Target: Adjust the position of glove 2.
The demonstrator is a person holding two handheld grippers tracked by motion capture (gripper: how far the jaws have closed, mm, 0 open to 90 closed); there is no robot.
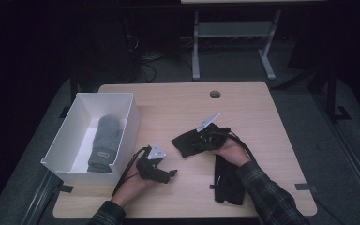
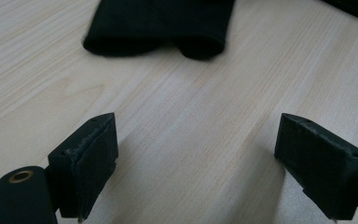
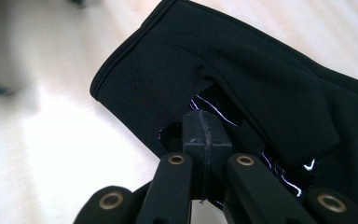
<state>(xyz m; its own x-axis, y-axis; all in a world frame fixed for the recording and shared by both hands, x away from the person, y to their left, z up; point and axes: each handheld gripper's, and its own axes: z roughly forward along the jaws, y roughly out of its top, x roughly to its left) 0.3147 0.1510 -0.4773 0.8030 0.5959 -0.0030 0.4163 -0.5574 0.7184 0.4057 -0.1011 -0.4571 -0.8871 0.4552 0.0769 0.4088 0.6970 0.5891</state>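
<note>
Right gripper view has the black glove (image 3: 223,74) up close, its fabric pinched at the tip of the right gripper (image 3: 207,135), whose jaws are pressed together with no gap between the pads. From the high view this glove (image 1: 190,140) sits near the middle of the wooden table (image 1: 178,103), lifted or dragged by the right gripper (image 1: 205,137), though I cannot tell whether it is clear of the surface. A second black glove (image 1: 227,180) lies flat near the front edge, just beside the person's right forearm, untouched. The left gripper (image 1: 161,172) rests low on the table between the held glove and the white box (image 1: 122,136); in the left gripper view its jaws stand wide apart over bare wood, holding nothing, with the cuff of the glove (image 2: 158,28) ahead of them. Inside the box lies a grey mitten (image 1: 104,143). My reading is that the work is packing handwear into the box: one piece is in, one is in the grip and not yet over the rim, and one remains to be picked up
</note>
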